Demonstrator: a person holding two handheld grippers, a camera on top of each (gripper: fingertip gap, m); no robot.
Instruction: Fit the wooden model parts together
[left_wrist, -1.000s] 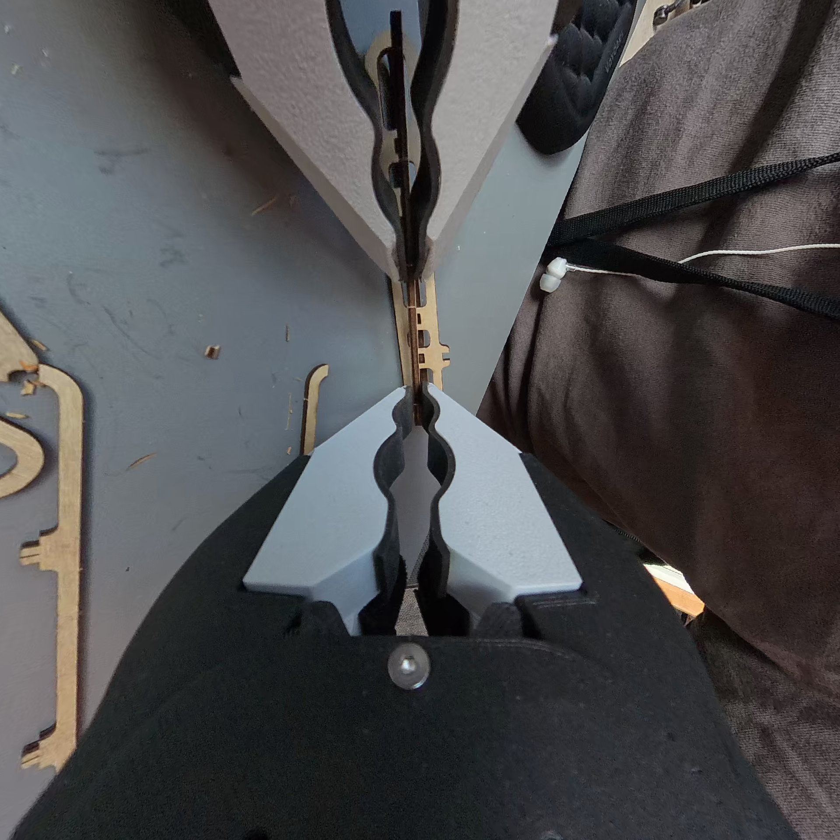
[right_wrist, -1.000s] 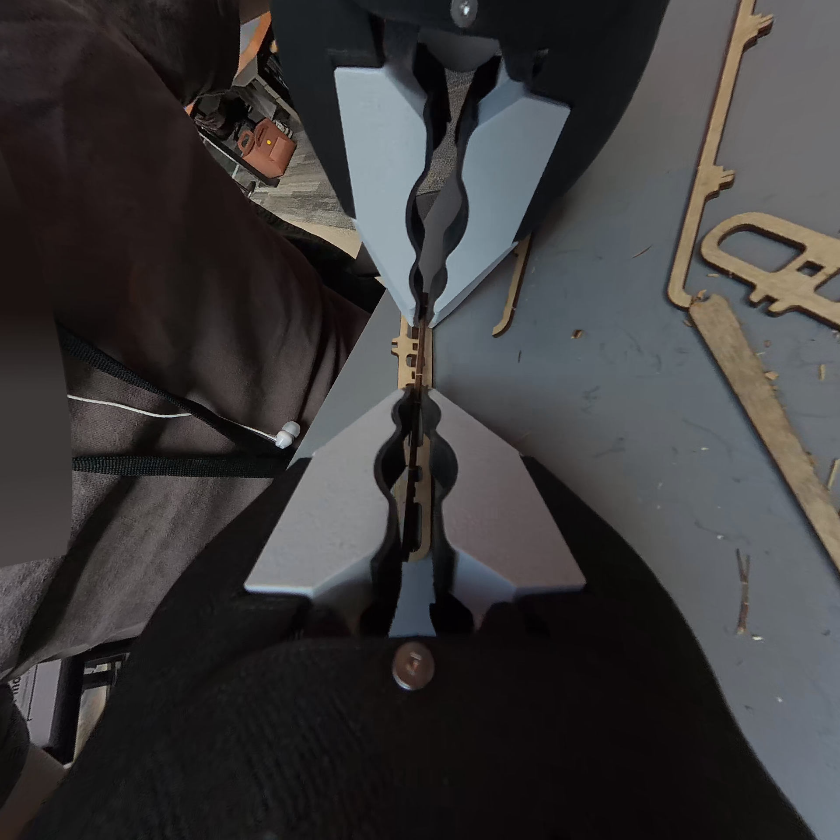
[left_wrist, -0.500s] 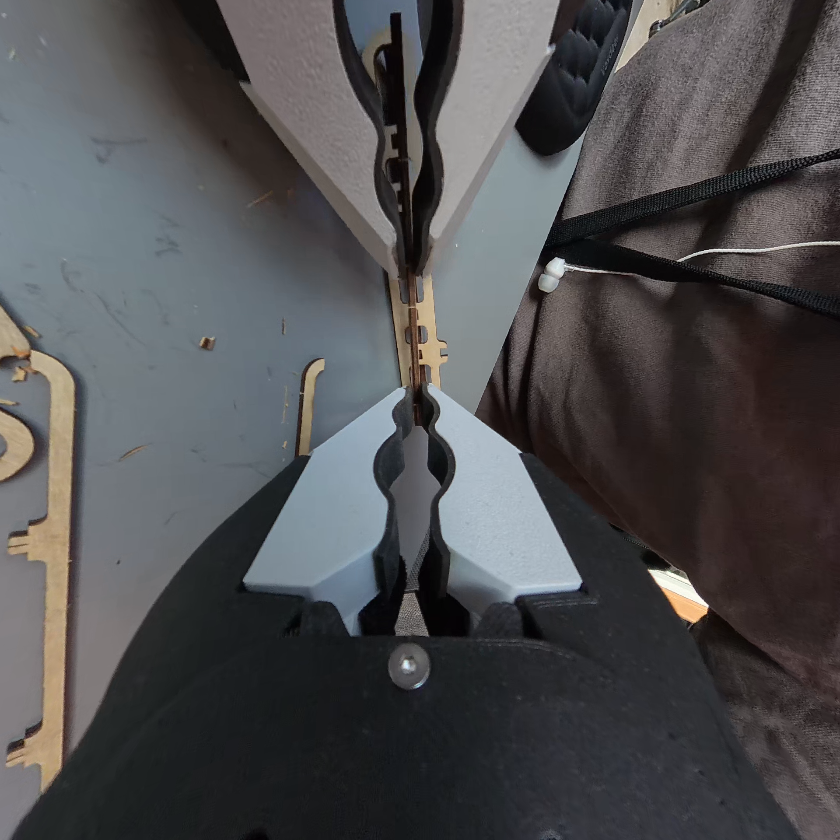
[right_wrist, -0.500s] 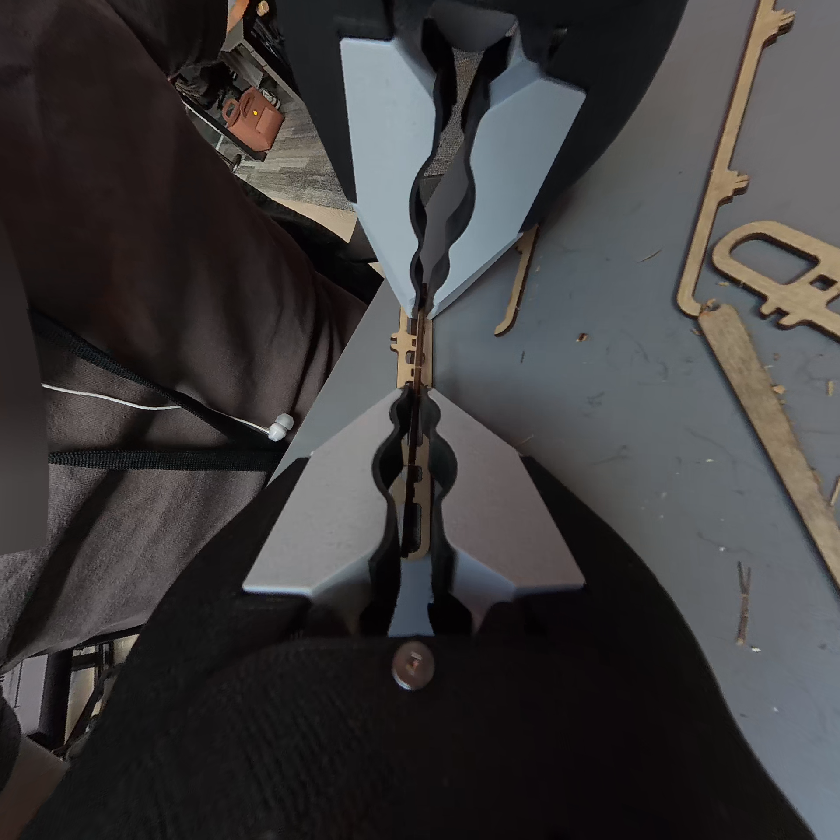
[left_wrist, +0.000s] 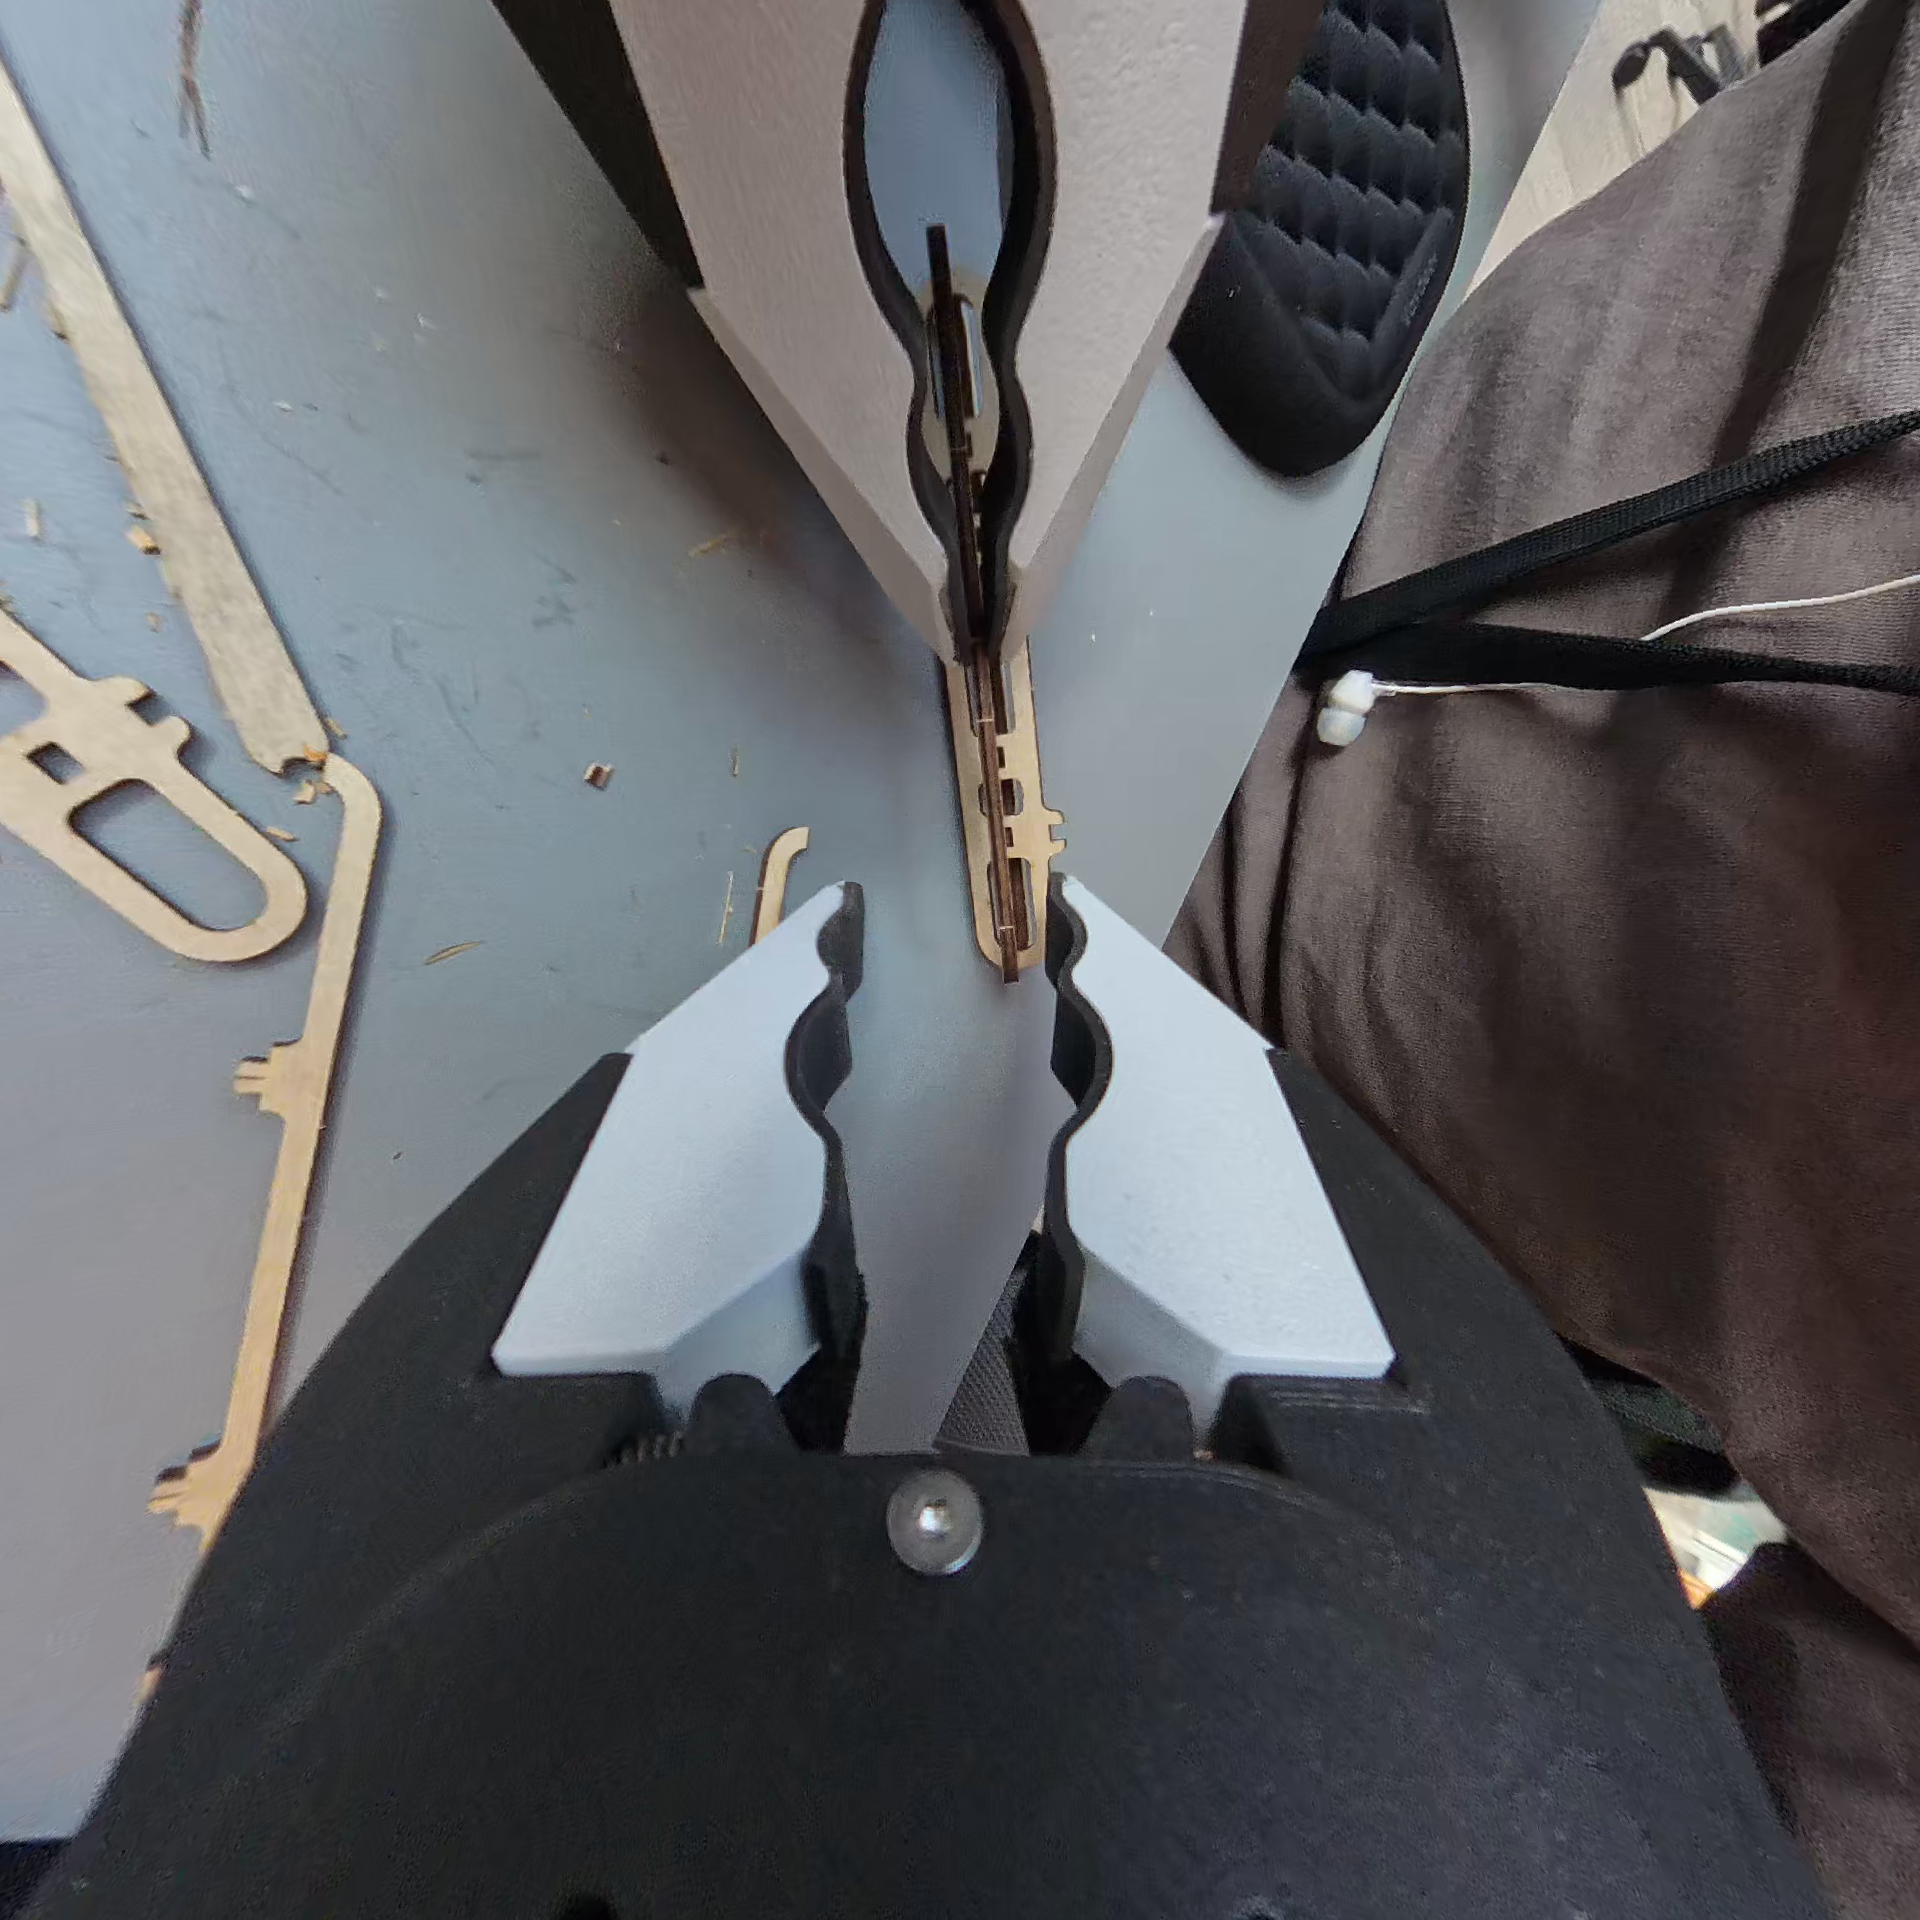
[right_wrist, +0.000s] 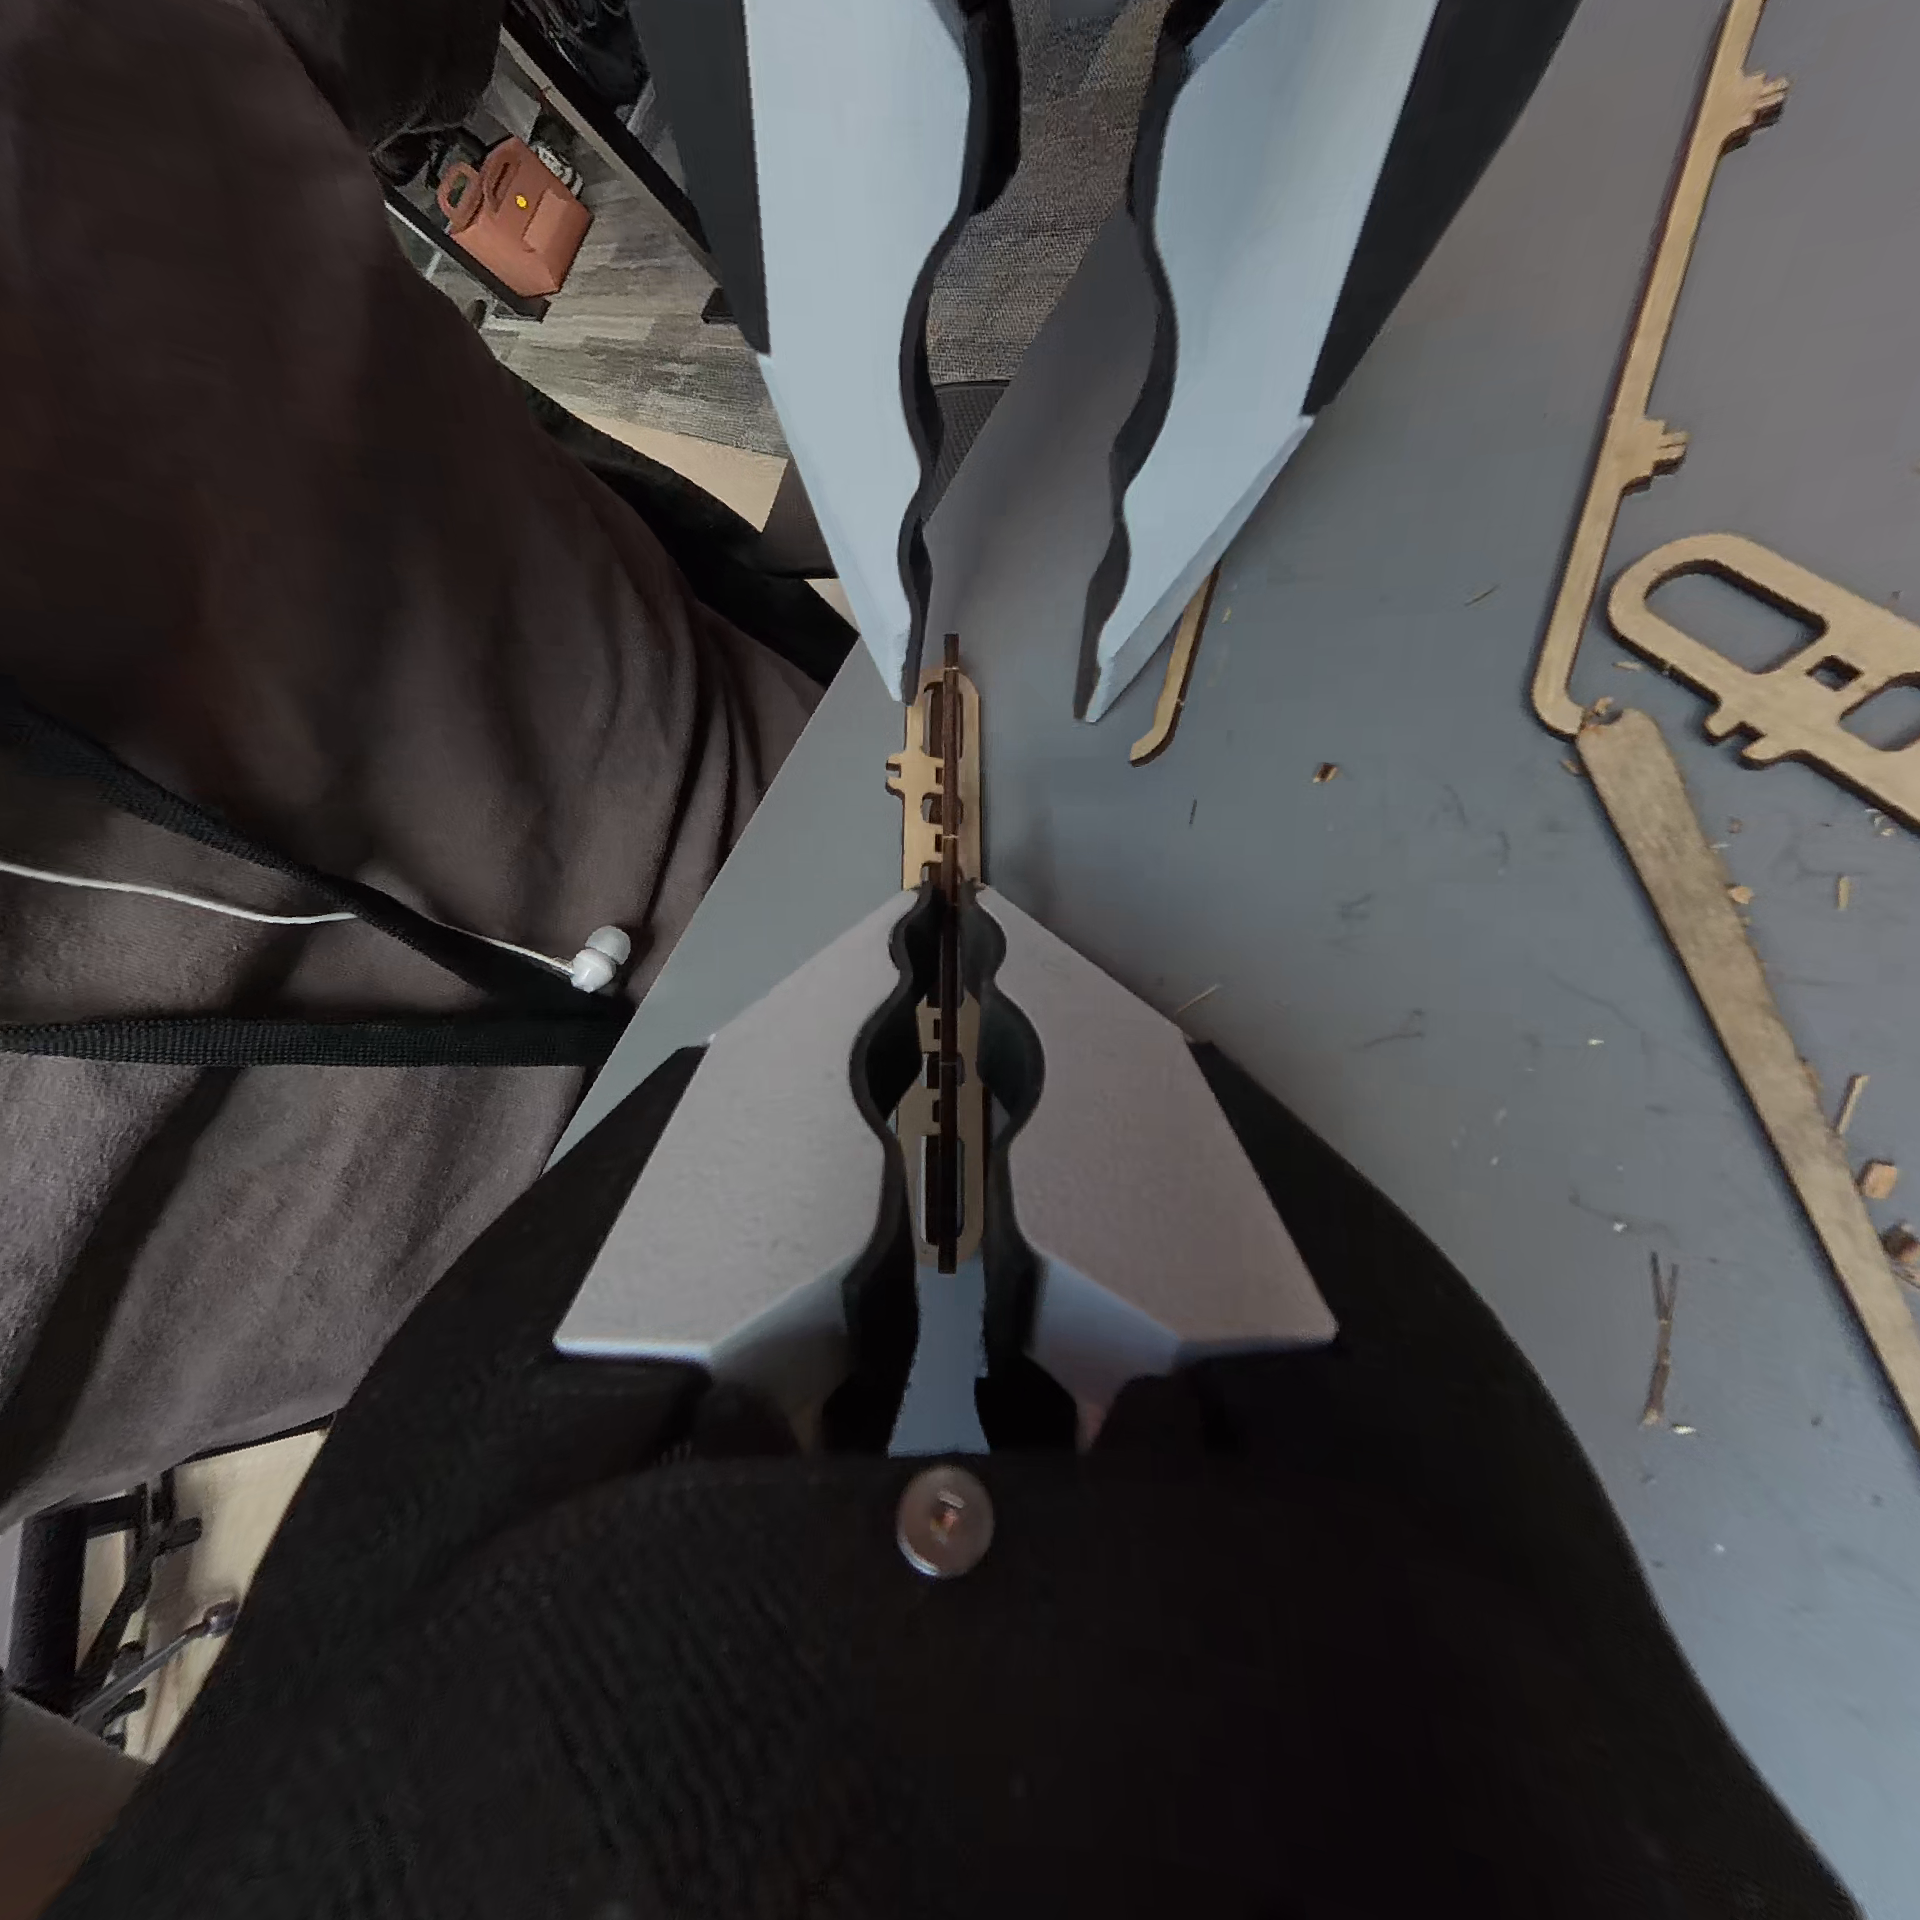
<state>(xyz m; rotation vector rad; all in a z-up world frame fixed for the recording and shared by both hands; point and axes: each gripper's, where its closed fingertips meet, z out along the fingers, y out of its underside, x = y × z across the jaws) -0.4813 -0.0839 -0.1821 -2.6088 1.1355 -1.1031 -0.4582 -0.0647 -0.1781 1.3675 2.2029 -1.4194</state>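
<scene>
Underneath lay the grey table (left_wrist: 499, 582), scattered with wood chips. Along its edge sat a person in a dark garment (left_wrist: 1558, 935), with a black strap (right_wrist: 312, 1042) and a white cord (left_wrist: 1455, 681) across it. Offcut wooden frames (right_wrist: 1725, 997) lay flat on the table, well apart from the grippers. Right gripper (right_wrist: 943, 899) was pressed together, pinching the wooden model part (right_wrist: 940, 790) edge-on above the table edge. Left gripper (left_wrist: 954, 891) stood spread, fingers (left_wrist: 1143, 1049) either side of the part's rounded end, one pad just beside it. A small hooked wooden sliver (left_wrist: 777, 878) lay near.
</scene>
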